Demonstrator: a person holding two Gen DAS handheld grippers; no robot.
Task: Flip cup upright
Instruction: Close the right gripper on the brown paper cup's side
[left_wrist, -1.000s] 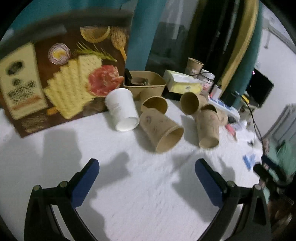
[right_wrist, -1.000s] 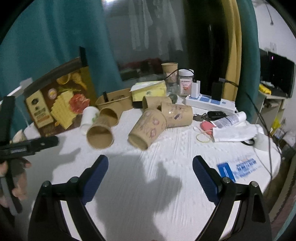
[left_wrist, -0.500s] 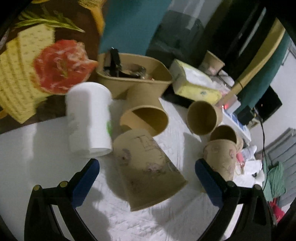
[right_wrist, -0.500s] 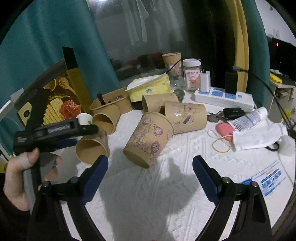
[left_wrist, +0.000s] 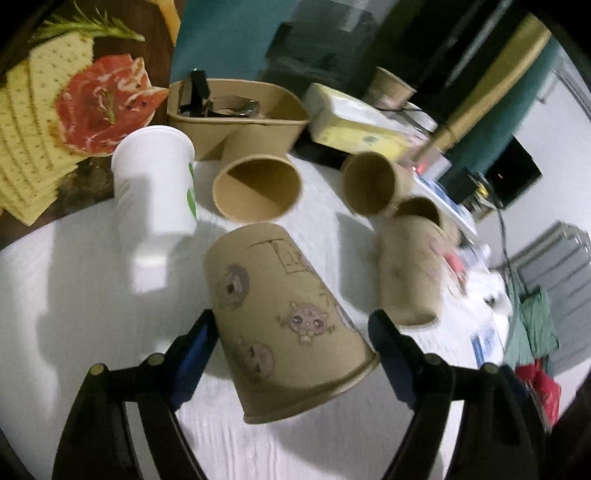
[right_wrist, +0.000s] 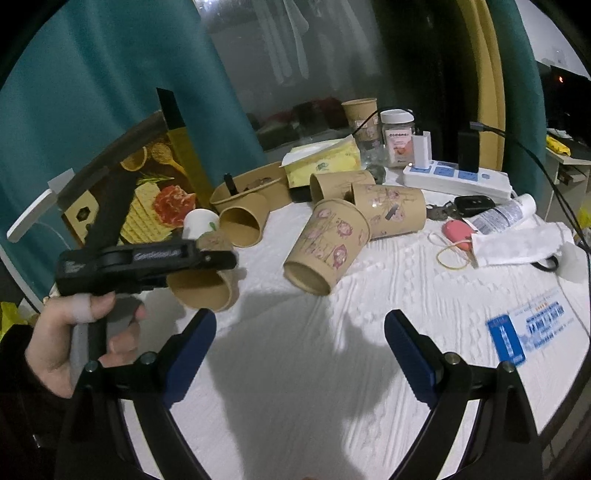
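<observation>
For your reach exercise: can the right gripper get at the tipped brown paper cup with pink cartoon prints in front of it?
Probably yes: the right gripper is open, and only bare white tablecloth lies before that printed cup.

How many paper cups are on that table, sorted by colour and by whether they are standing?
White paper cup: 1
Brown paper cups tipped over: 5
Brown paper cup standing upright at the back: 1
Total: 7
</observation>
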